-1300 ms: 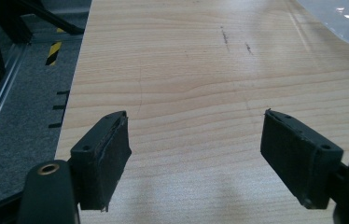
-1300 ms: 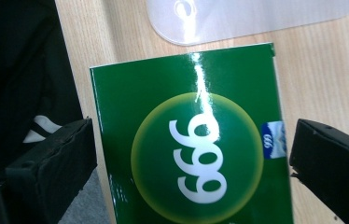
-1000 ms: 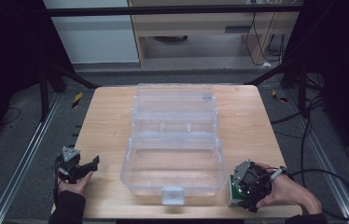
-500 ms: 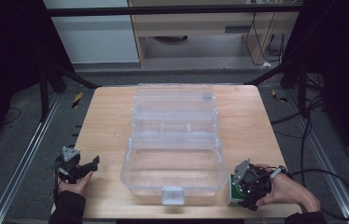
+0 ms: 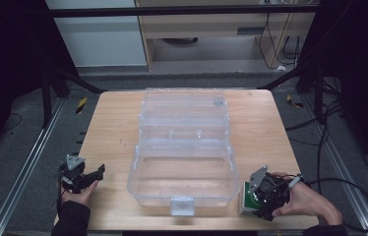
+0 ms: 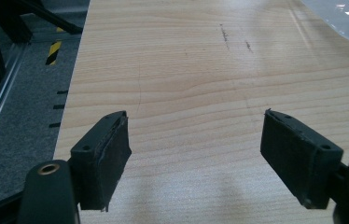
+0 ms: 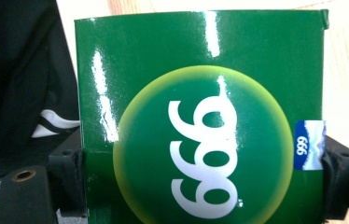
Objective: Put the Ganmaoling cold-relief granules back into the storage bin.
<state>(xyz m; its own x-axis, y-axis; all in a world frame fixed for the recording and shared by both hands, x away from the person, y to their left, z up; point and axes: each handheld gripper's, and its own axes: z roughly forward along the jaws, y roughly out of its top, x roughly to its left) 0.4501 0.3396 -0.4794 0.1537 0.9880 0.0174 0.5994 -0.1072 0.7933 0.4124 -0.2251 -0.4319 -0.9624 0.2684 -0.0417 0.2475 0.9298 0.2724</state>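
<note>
Wooden surface [image 5: 118, 123] under dim light, dark floor and rails around it; clear plastic organizer box [image 5: 184, 147] lies open at centre, lid back, compartments apparently empty.

Right claw [image 5: 258, 199]: jaws have just been closing and now clamp a glossy green carton [image 7: 200, 121] by its two side faces, low on the body. Carton sits at the near right corner of the surface, just beside the box's front right corner.

Left claw [image 6: 196, 154]: jaws spread wide, nothing between them, hovering low over bare wood at the near left.

Risks, as judged:
- Thin card walls may buckle under the squeeze, loosening the hold.
- Slick printed faces plus a grip near one end: carton could pivot or slide out when lifted.
- Carton is close to the box wall; a sideways swing could strike the rim and shove the light box, since the left claw is not bracing it.
- Near edge is close; a slip there could send the carton to the floor.
</note>
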